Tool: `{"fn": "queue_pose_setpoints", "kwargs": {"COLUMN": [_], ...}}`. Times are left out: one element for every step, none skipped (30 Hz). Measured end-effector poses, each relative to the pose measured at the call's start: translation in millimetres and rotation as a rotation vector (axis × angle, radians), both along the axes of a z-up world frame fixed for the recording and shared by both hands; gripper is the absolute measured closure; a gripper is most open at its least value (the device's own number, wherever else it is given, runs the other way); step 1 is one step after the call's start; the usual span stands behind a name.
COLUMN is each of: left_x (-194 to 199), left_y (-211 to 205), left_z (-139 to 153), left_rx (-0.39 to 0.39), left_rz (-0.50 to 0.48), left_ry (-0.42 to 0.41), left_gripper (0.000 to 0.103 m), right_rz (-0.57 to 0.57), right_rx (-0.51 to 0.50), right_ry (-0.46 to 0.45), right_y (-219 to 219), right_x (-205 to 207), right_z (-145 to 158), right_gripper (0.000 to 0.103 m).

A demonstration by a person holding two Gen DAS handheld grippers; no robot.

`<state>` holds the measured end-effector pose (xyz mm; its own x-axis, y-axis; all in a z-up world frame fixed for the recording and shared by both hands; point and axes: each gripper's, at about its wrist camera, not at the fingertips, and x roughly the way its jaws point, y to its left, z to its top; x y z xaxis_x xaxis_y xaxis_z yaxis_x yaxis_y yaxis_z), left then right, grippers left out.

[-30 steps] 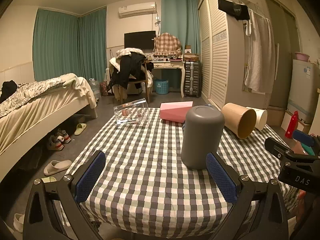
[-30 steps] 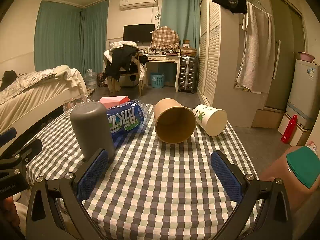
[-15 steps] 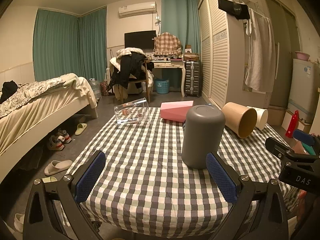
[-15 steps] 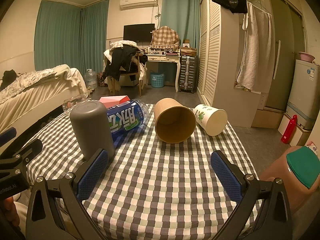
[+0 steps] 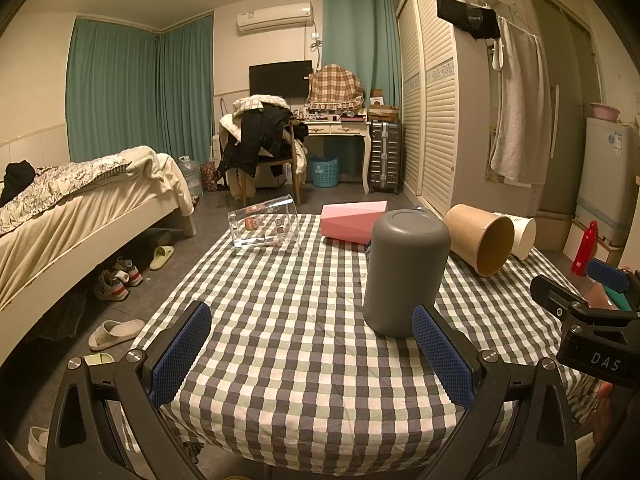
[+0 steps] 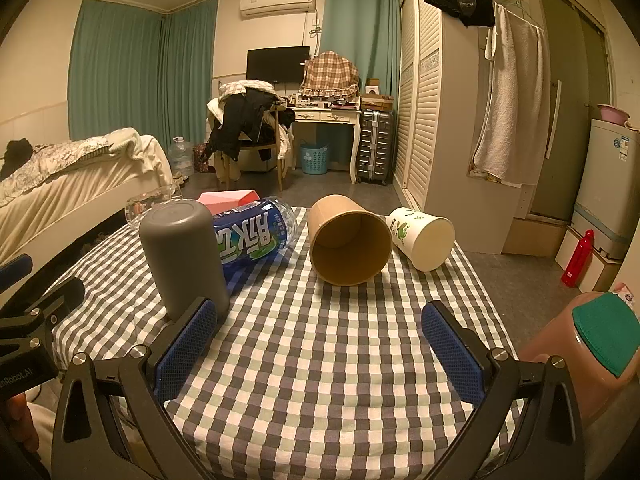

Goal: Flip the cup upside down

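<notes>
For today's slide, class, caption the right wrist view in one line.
Open right tongs face a grey cup standing upside down beside toppled paper cups on a checked table.

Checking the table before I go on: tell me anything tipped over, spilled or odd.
Several things lie on their sides: the brown paper cup, the white paper cup, the blue bottle and the clear glass. The gray cup stands mouth down. No spill shows.

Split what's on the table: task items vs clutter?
Job:
grey cup, already standing mouth down
left tongs, open, empty
right tongs, open, empty

Lying about:
brown paper cup, on its side
white paper cup, on its side
blue bottle
pink box
clear glass
</notes>
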<state>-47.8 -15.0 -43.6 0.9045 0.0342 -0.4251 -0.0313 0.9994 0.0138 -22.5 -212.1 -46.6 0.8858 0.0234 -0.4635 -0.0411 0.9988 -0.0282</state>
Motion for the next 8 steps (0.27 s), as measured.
{"fn": "queue_pose_setpoints", "kwargs": {"left_x": [0.0,0.0,-0.4,-0.8,-1.1,-1.1,-1.9,-2.7], "left_y": [0.0,0.0,-0.3,-0.4,-0.6,-0.7,-0.7,-0.2], "left_z": [0.0,-0.1,-0.6,-1.1,-1.1,-1.1,-1.7,-2.5], "left_rx": [0.000,0.000,0.001,0.003,0.005,0.008,0.014,0.018], "left_rz": [0.000,-0.001,-0.001,-0.001,-0.002,-0.003,-0.003,-0.001], "left_ry": [0.000,0.001,0.001,0.002,0.000,-0.002,-0.004,-0.005], "left_gripper": [0.000,0.000,0.000,0.000,0.000,0.000,0.000,0.000], "right_rz": [0.001,0.001,0.000,0.000,0.001,0.000,0.000,0.000], "right_rx": [0.001,0.000,0.000,0.000,0.000,0.000,0.000,0.000], "right_ry": [0.001,0.002,0.001,0.001,0.001,0.001,0.001,0.001], "right_y": [0.0,-0.1,0.1,0.1,0.0,0.1,0.1,0.0], "right_x": [0.1,0.1,-0.1,0.0,0.0,-0.1,-0.1,0.0], "right_z": [-0.1,-0.3,0.0,0.1,-0.1,0.1,0.2,0.1], "right_gripper": [0.000,0.000,0.000,0.000,0.000,0.000,0.000,0.000]}}
